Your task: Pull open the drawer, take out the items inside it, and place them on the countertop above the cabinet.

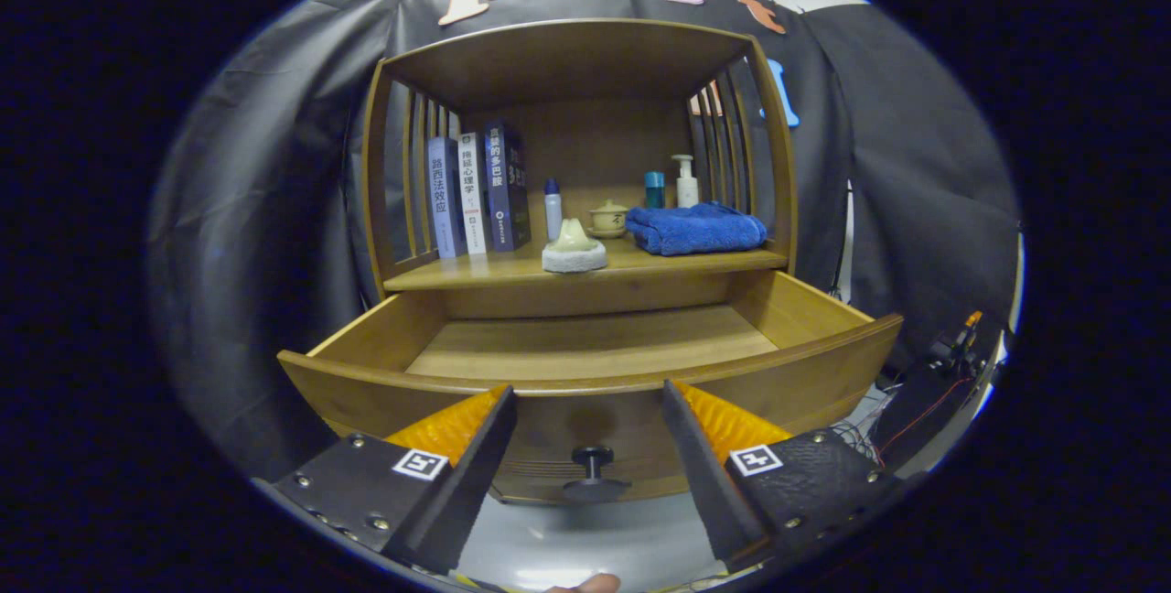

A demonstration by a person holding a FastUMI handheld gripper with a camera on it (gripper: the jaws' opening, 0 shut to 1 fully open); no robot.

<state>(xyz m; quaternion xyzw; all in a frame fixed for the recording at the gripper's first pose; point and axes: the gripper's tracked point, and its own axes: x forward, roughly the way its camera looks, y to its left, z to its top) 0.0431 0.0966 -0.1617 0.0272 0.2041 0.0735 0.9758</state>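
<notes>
1. Cabinet [585, 163] of stiff wood stands beyond the fingers, its countertop [512, 271] holding books [478, 195] at one side, a folded blue towel [697, 229] at the other, and small bottles and a lidded cup between them at the back.
2. Drawer [585, 346] is pulled well out just ahead of the fingers; it looks rigid and fairly heavy, and the part of its floor I can see is bare, though the front wall hides the near strip, so I cannot tell whether anything lies there.
3. Open room: the widest free patch of countertop is at the front, between the books and the towel; the side slats and the roof above limit how high and wide the gripper could swing in.
4. Pale cone-shaped object on a round white pad [574, 250] sits at the countertop's front lip; it looks light and easy to tip, best taken low around the pad.
5. Drawer knob [593, 469] stands below and between the fingers, small, hard and probably slippery.
6. Gripper [590, 401] is spread wide and holds nothing.
</notes>
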